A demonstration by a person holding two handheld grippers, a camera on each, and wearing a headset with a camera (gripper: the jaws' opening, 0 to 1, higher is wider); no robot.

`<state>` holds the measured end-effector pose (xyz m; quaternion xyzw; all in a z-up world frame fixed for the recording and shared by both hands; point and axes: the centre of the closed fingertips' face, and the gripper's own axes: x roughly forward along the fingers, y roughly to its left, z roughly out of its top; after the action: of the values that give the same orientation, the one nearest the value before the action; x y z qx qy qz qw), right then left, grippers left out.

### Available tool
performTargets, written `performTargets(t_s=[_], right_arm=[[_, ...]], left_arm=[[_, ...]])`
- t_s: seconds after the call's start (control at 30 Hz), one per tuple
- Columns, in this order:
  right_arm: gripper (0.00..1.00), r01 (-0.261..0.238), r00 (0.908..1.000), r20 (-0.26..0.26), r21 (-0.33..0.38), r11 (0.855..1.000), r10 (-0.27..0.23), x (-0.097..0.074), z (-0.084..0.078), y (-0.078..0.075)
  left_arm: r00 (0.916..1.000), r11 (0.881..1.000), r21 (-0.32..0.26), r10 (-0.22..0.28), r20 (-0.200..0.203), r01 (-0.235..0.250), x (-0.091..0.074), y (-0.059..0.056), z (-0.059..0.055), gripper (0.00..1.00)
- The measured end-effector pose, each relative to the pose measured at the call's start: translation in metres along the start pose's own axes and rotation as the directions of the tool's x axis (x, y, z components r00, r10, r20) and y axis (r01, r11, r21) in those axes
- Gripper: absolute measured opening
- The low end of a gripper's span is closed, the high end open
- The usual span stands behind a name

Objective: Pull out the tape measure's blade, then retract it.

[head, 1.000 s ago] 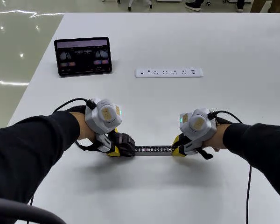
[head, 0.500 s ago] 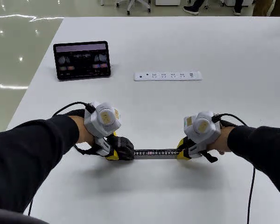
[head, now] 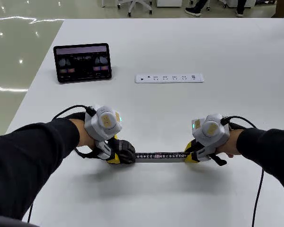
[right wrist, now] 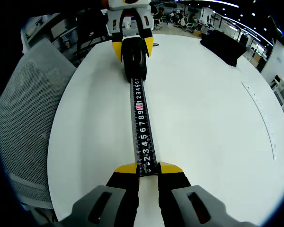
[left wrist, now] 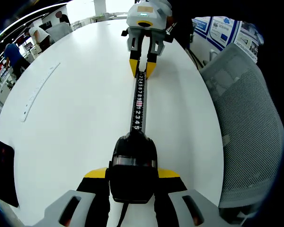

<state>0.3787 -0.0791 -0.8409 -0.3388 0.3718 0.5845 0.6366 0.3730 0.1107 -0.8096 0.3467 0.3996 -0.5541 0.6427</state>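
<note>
Reaching in from either side, both forearms in black sleeves lie low over the near part of the white bench (head: 180,38), wrists turned inward so the two grippers face each other along one line.

Left gripper (head: 117,155): yellow-tipped fingers (left wrist: 97,173) clamped on the two flanks of the black tape measure case (head: 125,150). The case sits upright between them, down at bench level, its mouth toward the other gripper.

Right gripper (head: 189,157): fingers pressed close together, pinching the free end of the blade (head: 161,155) between the tips.

The blade runs straight and flat from case to right gripper, printed numbers up. It is either on the bench or just above it; I cannot tell which.

Edges and room:
- The near bench edge runs roughly parallel to the blade and close to it, with a grey mesh chair (left wrist: 246,118) just past that edge.
- The left forearm crosses the bench's left edge.
- A tablet (head: 82,62) stands propped near that left edge, well apart from the grippers.
- A white power strip (head: 169,78) lies mid-bench beyond the blade, also well apart.
- Bare bench stretches between the blade and the strip, and out to the right of the right gripper.
</note>
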Motion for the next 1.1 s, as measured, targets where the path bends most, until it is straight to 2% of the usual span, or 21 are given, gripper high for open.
performTargets(t_s=[1.1], right_arm=[[0.10, 0.012, 0.9997, -0.022, 0.023, 1.000, -0.011, -0.015, -0.026, -0.004]], left_arm=[[1.0000, 1.000, -0.006, 0.002, 0.000, -0.002, 0.000, 0.001, 0.000, 0.32]])
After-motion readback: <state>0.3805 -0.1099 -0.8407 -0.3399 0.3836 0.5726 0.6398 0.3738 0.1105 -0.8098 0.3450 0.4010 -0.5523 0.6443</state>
